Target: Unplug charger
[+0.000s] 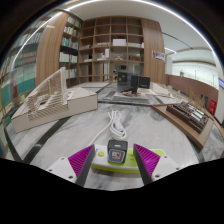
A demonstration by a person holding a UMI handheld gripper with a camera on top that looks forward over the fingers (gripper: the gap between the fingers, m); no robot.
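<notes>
A small dark charger with a pale blue face is plugged into the top of a lime-green and white power strip lying on the marble table. A white cable runs from the charger away across the table. My gripper is open, with its magenta pads on either side of the strip. The charger stands between the fingers with a gap at each side.
A white wooden model stands on the table to the left. A tray-like box lies to the right. A monitor and tall bookshelves are beyond the table.
</notes>
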